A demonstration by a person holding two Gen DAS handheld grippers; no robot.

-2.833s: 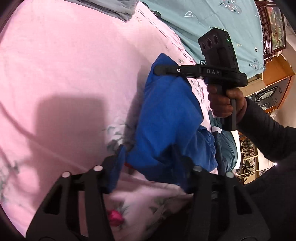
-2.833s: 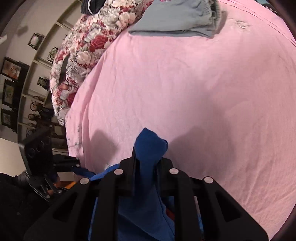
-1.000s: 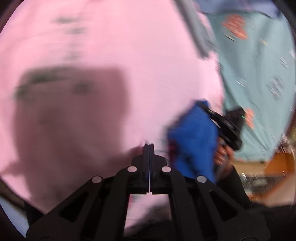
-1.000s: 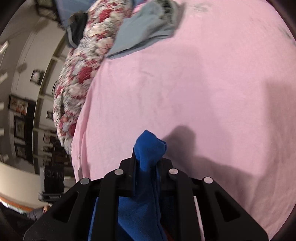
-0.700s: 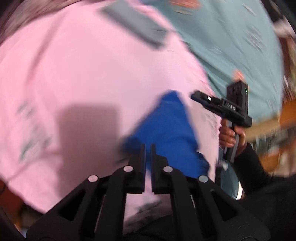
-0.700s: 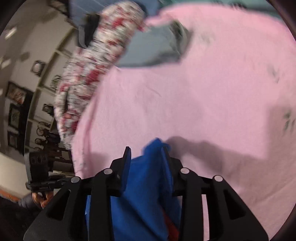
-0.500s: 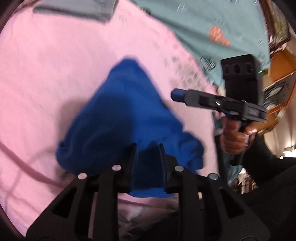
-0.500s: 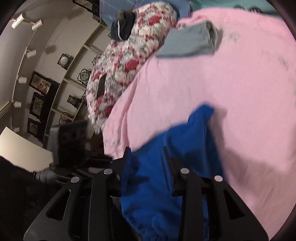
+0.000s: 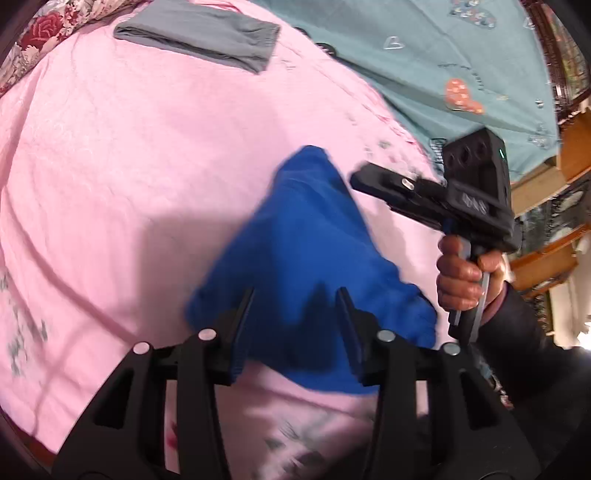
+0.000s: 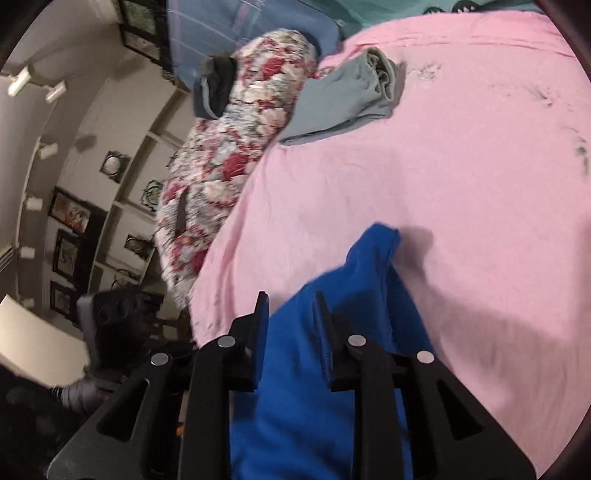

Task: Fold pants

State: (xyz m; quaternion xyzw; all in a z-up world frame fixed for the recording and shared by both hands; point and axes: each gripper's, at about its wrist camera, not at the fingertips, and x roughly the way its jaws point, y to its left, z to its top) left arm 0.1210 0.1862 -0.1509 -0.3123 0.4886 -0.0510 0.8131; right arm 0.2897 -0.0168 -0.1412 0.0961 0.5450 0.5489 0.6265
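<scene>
A pink bedsheet (image 9: 140, 155) is covering the bed, with a folded grey garment (image 9: 199, 31) lying at its far edge beside a red-and-white floral quilt (image 10: 240, 147), and a teal patterned blanket (image 9: 443, 55) is spreading beyond. The crumpled bright-blue pants (image 9: 306, 258) are lying bunched in a heap on the near part of the sheet, one end poking up toward the far side.

The left gripper (image 9: 295, 299) is hanging over the heap with its jaws opening; blue cloth is showing between them, but the fingers are standing clear of it and gripping nothing. The right gripper (image 10: 290, 302) is closing, with blue fabric lying between its jaws; whether the pads are pressing on it yet I cannot tell. In the left wrist view a hand (image 9: 461, 280) is holding that right gripper just beside the heap.

The risk, as I judge it, is that the closing right jaws are pinching several bunched layers instead of one edge, so lifting would be dragging the whole lump rather than spreading it flat.
</scene>
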